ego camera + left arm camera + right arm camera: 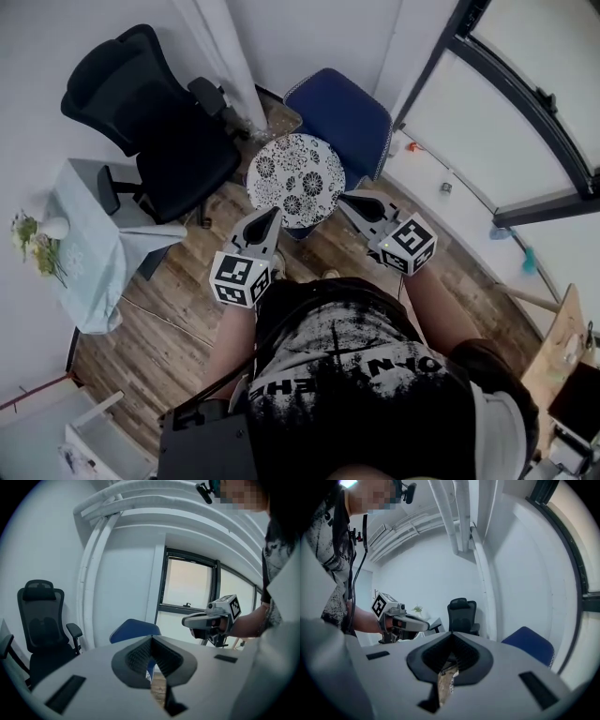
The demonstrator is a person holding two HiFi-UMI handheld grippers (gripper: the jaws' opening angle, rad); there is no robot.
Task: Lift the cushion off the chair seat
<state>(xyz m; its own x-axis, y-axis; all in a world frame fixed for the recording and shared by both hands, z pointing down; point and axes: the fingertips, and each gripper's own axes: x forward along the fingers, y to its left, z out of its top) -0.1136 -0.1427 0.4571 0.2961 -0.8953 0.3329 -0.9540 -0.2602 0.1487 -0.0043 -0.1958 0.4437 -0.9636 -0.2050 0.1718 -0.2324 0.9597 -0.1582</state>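
- The person's black shirt (375, 375) bears white block lettering. In the head view it is upside down and broken by folds and a splatter print. Single letters show, but no whole word can be read.
- Just beyond the shirt's left shoulder side, the left claw (271, 216) carries the left marker cube (241, 278). Its faces show black-and-white square code patterns, not letters or numbers.
- Just beyond the shirt's right side, the right claw (345, 199) carries the right marker cube (410, 243), printed with the same kind of coded squares.
- Each gripper view catches one face of the other claw's cube, showing only the code pattern.
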